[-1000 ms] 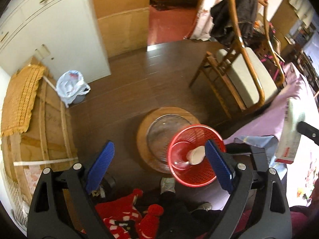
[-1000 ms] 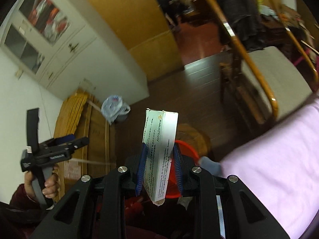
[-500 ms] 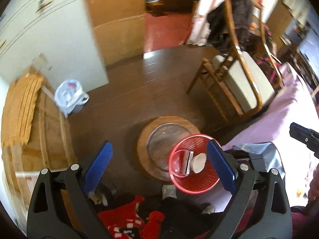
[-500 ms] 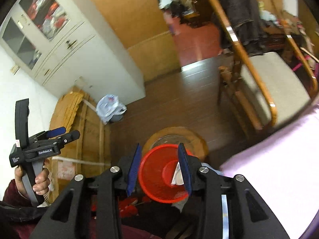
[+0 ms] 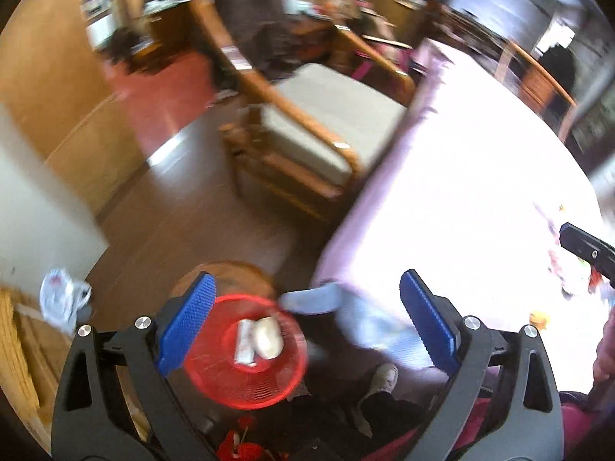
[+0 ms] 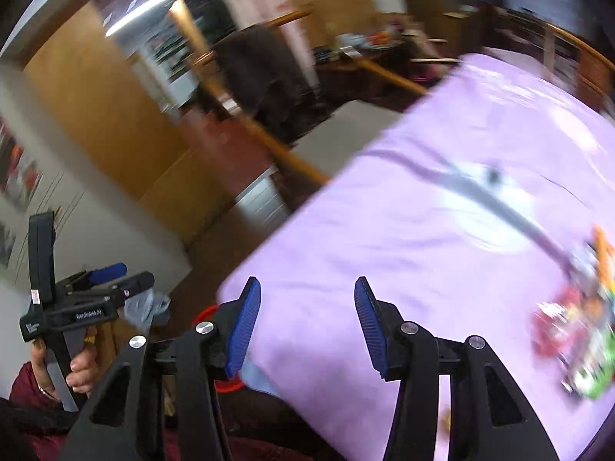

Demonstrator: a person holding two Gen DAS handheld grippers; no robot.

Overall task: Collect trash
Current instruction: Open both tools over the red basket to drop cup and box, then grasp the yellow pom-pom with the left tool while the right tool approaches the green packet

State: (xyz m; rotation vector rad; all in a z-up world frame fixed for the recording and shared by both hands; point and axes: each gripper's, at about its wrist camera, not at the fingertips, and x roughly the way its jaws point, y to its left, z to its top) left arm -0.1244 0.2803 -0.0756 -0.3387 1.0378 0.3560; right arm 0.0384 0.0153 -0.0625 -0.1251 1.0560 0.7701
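Note:
A red mesh bin (image 5: 246, 380) stands on the floor below the table's edge. A white box (image 5: 244, 341) and a pale crumpled piece (image 5: 269, 337) lie in it. My left gripper (image 5: 303, 315) is open and empty above the bin and the table edge. My right gripper (image 6: 307, 322) is open and empty over the purple tablecloth (image 6: 442, 238). A heap of colourful wrappers (image 6: 572, 334) lies on the cloth at the right. A sliver of the bin (image 6: 205, 313) shows behind my right gripper's left finger. Both views are blurred.
A wooden chair (image 5: 315, 130) with a grey cushion stands by the table. A white plastic bag (image 5: 61, 303) lies on the floor by a white cabinet (image 5: 34, 207). A round wooden stool (image 5: 234, 272) sits behind the bin. The left gripper (image 6: 77, 307) shows in the right wrist view.
My right gripper let the white box drop into the red bin and opened. Both grippers have since swung right toward the table.

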